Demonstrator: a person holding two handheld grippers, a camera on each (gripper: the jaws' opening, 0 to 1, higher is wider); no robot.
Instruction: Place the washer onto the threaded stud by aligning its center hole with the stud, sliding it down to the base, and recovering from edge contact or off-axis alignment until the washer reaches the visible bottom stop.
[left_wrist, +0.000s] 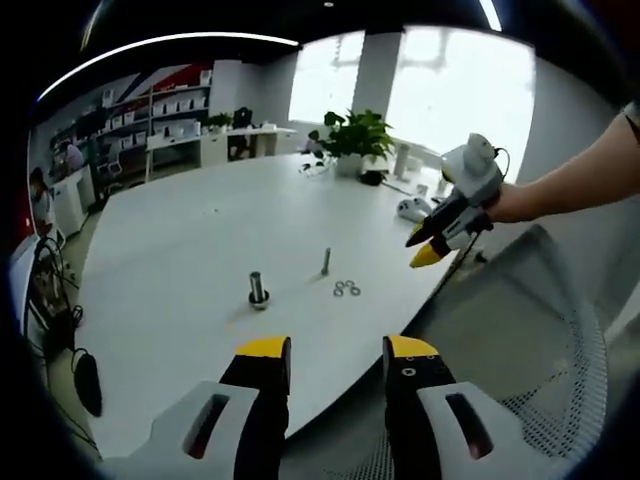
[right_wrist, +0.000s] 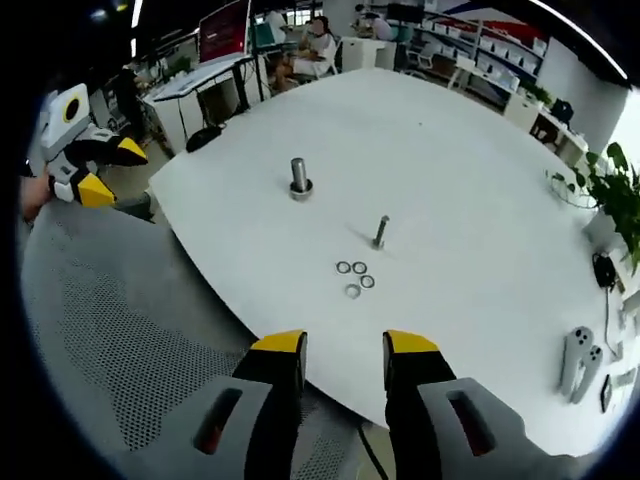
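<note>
We're holding both grippers off the table, nothing grasped: left gripper (left_wrist: 338, 352) jaws spread with clear air between them, right gripper (right_wrist: 344, 345) likewise spread and empty. Three washers (right_wrist: 355, 277) lie flat in a tight cluster on the white table (right_wrist: 470, 180), just beside the thin threaded stud (right_wrist: 381, 231), which stands upright nearer table centre; a second, thicker bolt on a round base (right_wrist: 299, 177) stands well apart from it. Risks as we see them: washers are thin and flat on a slick top, so the jaws may skate over one, or pinch two since they look close to touching. A tilted washer would likely catch on the threads and bind partway. Bumping the slim stud might tip it; we can't tell whether it's fixed down. Hard to read: thread detail, hole size against stud, and what serves as the bottom stop are all too small. A mesh chair back (right_wrist: 110, 330) sits in front of the near table edge.
</note>
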